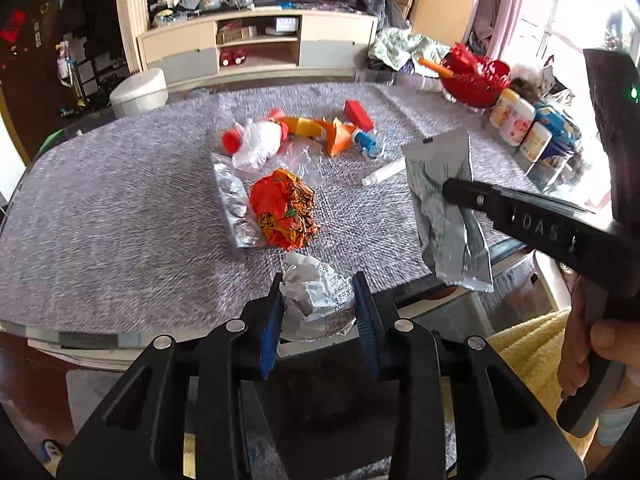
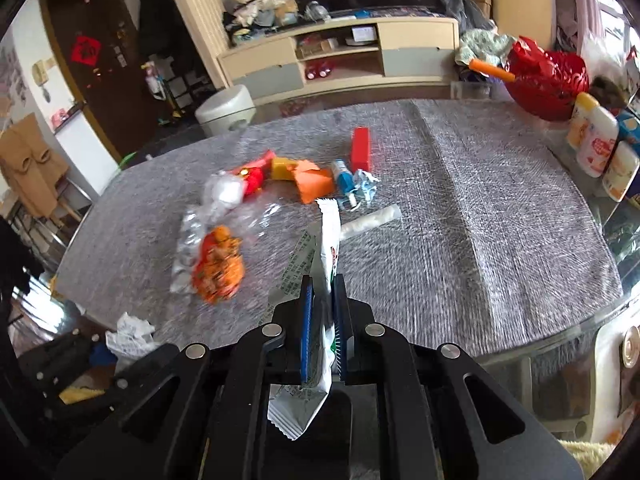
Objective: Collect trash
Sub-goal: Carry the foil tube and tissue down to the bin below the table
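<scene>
My left gripper (image 1: 318, 280) is shut on a crumpled white paper ball (image 1: 316, 304) just off the near edge of the grey-clothed table (image 1: 100, 208). My right gripper (image 2: 323, 280) is shut on a white and silver snack wrapper (image 2: 330, 240), which the left wrist view shows hanging above the table's right side (image 1: 444, 216). Lying on the cloth are a crumpled orange wrapper (image 1: 284, 212), a foil blister pack (image 1: 232, 200), a clear plastic bag (image 1: 256, 144), orange paper (image 1: 336, 140), a red box (image 1: 358, 114), a small blue bottle (image 1: 366, 142) and a white tube (image 1: 384, 172).
A red basket (image 1: 476, 76) and several white bottles (image 1: 516, 120) crowd the table's right edge. A white stool (image 1: 138, 92) and a low cabinet (image 1: 256, 44) stand beyond the table. A person's hand (image 1: 592, 340) grips the right tool's handle.
</scene>
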`<state>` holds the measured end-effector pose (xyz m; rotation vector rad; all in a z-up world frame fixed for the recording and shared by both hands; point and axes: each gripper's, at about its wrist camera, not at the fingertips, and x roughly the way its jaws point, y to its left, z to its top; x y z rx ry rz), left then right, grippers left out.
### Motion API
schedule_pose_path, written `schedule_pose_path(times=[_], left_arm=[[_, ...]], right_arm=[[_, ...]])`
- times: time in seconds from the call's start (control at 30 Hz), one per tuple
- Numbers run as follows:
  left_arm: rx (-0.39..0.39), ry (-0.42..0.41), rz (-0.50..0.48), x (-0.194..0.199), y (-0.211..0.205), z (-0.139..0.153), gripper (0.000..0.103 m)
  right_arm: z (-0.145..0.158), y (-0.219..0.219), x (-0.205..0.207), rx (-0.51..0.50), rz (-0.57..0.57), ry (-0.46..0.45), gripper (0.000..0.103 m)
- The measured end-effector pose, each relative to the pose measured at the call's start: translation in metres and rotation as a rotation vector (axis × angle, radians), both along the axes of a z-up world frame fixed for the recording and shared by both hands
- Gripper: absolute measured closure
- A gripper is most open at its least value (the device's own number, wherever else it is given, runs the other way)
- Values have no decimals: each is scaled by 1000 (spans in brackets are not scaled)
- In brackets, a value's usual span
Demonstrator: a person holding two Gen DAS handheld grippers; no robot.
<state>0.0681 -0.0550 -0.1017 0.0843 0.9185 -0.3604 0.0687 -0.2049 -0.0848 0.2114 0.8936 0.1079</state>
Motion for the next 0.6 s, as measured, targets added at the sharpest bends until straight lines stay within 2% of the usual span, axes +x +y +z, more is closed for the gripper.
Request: schedule_pose_path(times=[0.13,0.27,0.47,0.6], left_arm=[[-17,-18,-9,-25,8,11,71],[-24,3,-10,-47,13,6,71],[-50,105,-17,-71,19,-30,71],[-25,164,-16,-82,20,-61,71]], right_arm=[[2,5,-24,-4,19,1,91],[-4,14,-51,-21,43,18,91],[-36,26,-76,5,98,109,91],[-66,34,-86,17,124,185,91]])
